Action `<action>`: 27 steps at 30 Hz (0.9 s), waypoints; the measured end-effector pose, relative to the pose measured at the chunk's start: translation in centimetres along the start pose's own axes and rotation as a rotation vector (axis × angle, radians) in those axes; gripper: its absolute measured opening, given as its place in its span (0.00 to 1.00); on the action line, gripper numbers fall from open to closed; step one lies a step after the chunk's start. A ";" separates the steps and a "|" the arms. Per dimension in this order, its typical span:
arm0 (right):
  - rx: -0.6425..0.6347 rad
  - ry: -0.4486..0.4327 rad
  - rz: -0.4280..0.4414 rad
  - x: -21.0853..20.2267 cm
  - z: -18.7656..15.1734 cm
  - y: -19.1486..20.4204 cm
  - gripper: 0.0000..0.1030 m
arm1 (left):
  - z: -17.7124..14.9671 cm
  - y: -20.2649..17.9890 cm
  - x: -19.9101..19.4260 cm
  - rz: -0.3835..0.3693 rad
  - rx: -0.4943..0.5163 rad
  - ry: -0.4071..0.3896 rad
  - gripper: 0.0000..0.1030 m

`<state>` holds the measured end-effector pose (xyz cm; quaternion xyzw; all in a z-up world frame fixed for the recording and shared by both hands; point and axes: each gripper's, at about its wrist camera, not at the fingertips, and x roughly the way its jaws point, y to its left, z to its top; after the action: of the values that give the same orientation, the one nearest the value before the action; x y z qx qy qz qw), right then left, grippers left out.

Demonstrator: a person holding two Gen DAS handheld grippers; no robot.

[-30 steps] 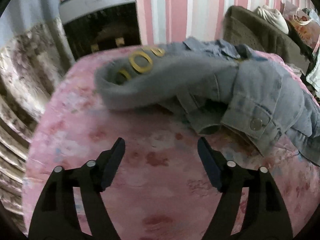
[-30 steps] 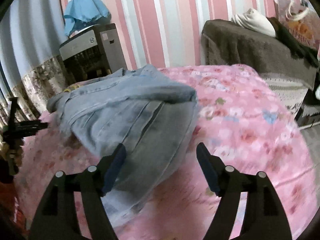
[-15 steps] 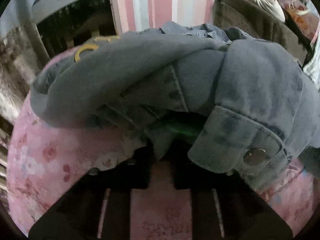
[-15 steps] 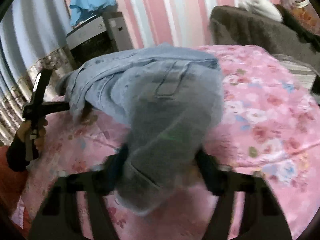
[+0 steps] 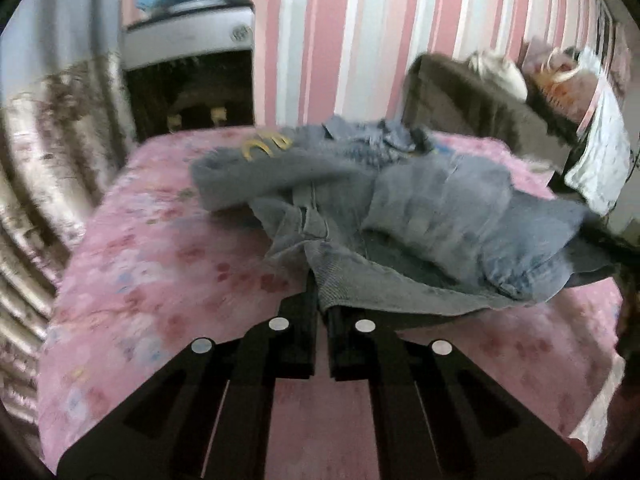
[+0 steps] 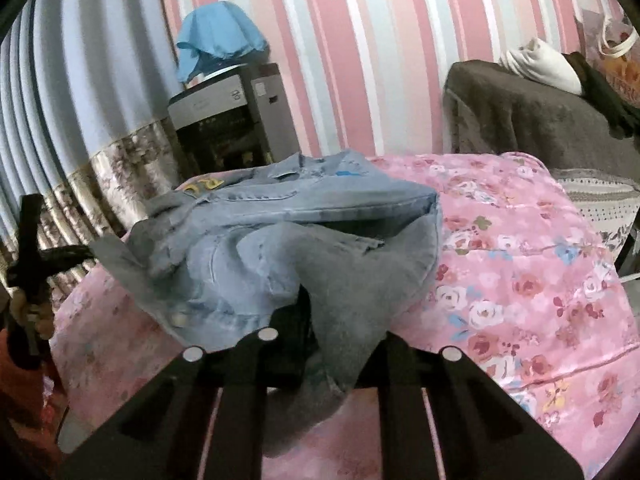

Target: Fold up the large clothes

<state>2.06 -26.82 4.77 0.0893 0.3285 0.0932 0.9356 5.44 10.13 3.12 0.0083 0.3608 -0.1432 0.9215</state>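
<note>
1. A denim jacket, pale blue, thick and crumpled, with yellow lettering near its far left edge, lies heaped on the middle of a bed.
2. The left gripper, black with flat fingers, is clamped on a ribbed hem of the jacket at its near edge, its jaws pressed together on the cloth.
3. The right gripper has just been closing; a thick fold of grey-blue denim bunches between its jaws and droops over them.
4. From the right wrist view, a metal snap button shows on a cuff at the jacket's near left.
5. The bedspread is pink, quilted, with a printed rose pattern.
6. The far wall carries vertical pink, white and pale blue stripes.
7. At far left stands a grey cabinet topped by a blue cloth.
8. At far right a brown blanket covers furniture, with a white bundle on top.
</note>
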 end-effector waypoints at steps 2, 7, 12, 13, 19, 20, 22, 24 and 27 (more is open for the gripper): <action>0.006 0.017 0.027 -0.3 -0.4 0.2 0.11 | -0.8 0.2 -2.5 0.020 -0.002 -0.024 0.02; -0.021 0.093 0.045 -0.6 -3.3 1.4 0.12 | -5.5 1.8 -3.1 0.043 -0.072 0.093 0.02; -0.028 0.209 -0.015 1.0 -6.8 0.5 0.16 | -10.1 3.5 1.0 0.066 -0.115 0.216 0.03; -0.036 0.237 -0.031 1.5 -7.3 0.4 0.19 | -10.5 3.5 1.6 0.071 -0.106 0.227 0.03; -0.010 0.224 -0.008 -0.2 -7.1 -1.0 0.40 | -9.6 3.7 0.3 0.162 -0.037 0.159 0.52; -0.003 0.206 -0.006 -1.2 -6.4 -1.5 0.44 | -9.2 3.9 -0.1 0.178 -0.029 0.148 0.62; -0.027 0.171 -0.060 -2.4 -5.2 -1.9 0.60 | -8.6 4.4 -0.9 0.196 -0.022 0.134 0.73; -0.055 0.146 -0.119 -2.8 -3.9 -2.4 0.62 | -7.6 4.8 -0.9 0.210 -0.004 0.127 0.79; -0.053 0.114 -0.164 -2.7 -1.8 -3.5 0.65 | -6.4 5.2 -0.7 0.224 0.038 0.127 0.86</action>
<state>-0.75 -30.63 4.20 0.0321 0.3848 0.0296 0.9220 2.09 16.01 -1.58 0.0752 0.4126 -0.0456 0.9066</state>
